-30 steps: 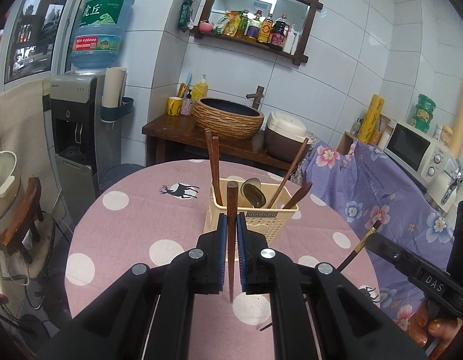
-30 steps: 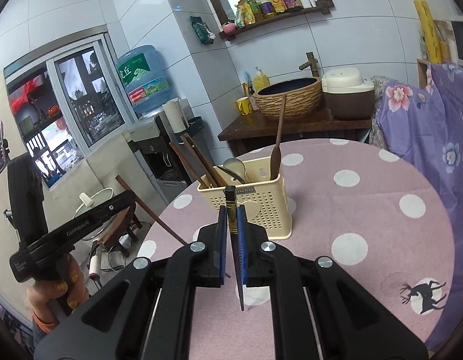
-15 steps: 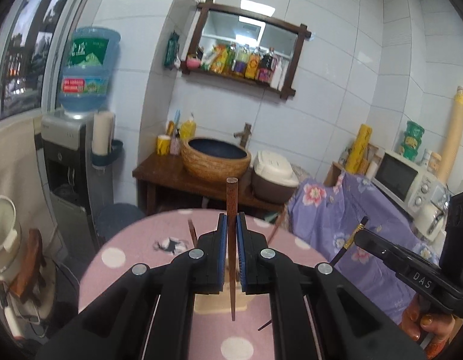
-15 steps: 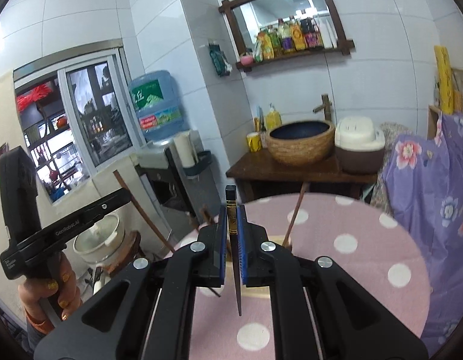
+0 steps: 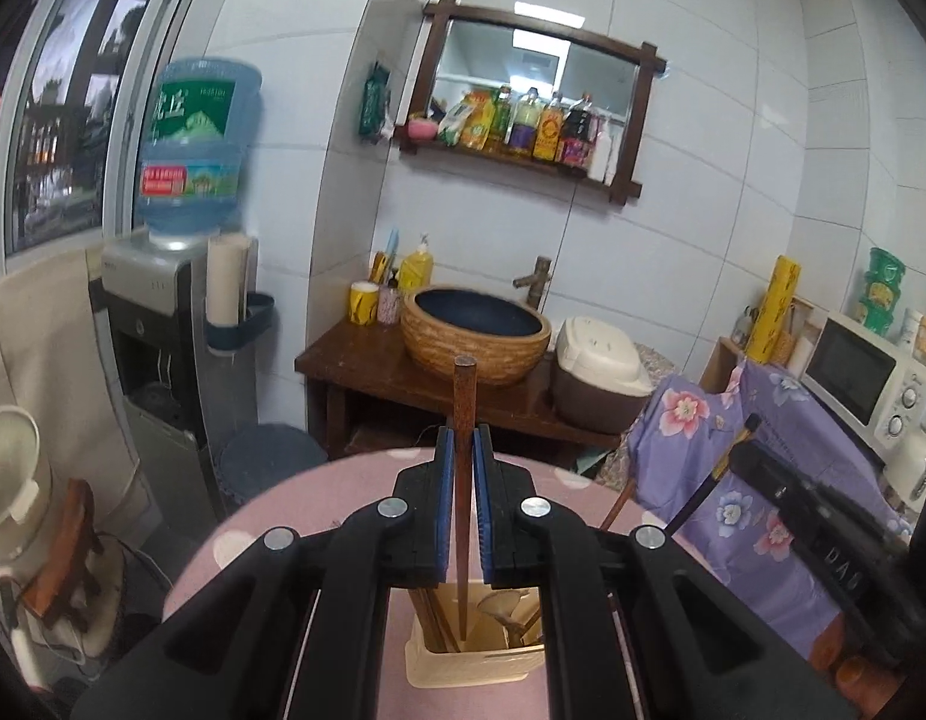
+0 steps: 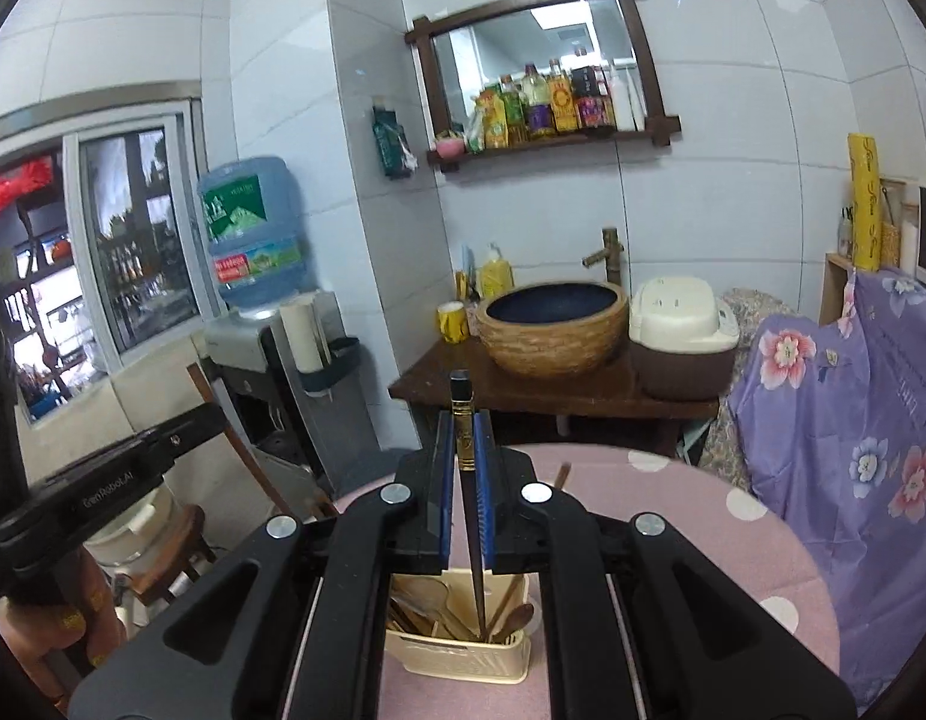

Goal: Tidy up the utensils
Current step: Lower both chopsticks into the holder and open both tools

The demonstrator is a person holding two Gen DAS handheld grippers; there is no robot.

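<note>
Left gripper [image 5: 461,501]: clamped on a brown chopstick [image 5: 463,480], tip above the cream holder [image 5: 475,669] on the table. Right gripper [image 6: 466,492]: clamped on a black chopstick [image 6: 472,516], likewise poised. Step: dropping in. Next: lower, centre tips, release.

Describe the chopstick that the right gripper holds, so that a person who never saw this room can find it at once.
Start at the round pink table with white dots, where a cream plastic utensil basket stands. Above it the right gripper is shut on a black chopstick with a gold band near its top, held upright. The utensils in the basket are plain brown wood; this one alone is black and gold.
</note>
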